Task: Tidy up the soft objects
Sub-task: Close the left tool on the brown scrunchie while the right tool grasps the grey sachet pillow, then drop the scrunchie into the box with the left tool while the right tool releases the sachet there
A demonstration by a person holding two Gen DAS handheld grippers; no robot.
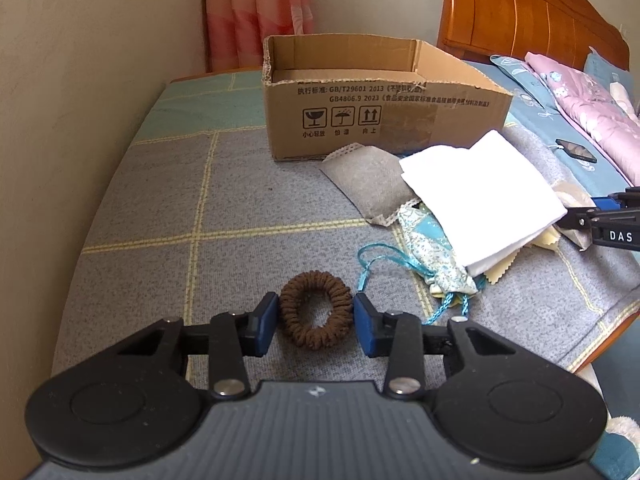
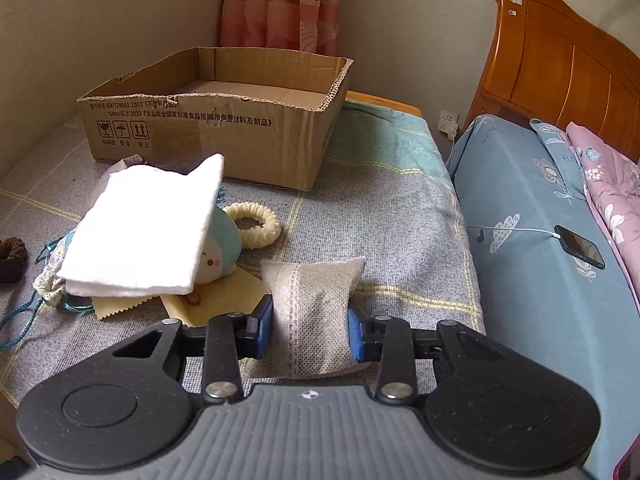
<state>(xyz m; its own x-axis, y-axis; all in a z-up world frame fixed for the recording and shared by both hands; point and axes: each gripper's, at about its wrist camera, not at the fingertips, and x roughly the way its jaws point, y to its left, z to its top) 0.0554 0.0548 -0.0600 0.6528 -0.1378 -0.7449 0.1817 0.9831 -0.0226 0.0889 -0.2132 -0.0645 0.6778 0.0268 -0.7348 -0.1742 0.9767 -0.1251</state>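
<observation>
On the checked bedspread [image 1: 160, 208], each gripper clamps a soft item for the cardboard box [image 1: 360, 120] at twelve o'clock: left gripper [image 1: 316, 322] squeezes the brown scrunchie [image 1: 316, 316], right gripper [image 2: 310, 330] the grey sachet [image 2: 316, 312].

Brown scrunchie [image 1: 316, 311], cream scrunchie [image 2: 253, 220], white folded cloth [image 2: 148, 232], grey yellow-checked blanket [image 1: 224, 196], blue-padded fingers [image 1: 267, 318].

White folded cloth [image 2: 148, 232] hides most of plush toy [image 2: 218, 256]; box [image 2: 208, 136] small print unreadable.
</observation>
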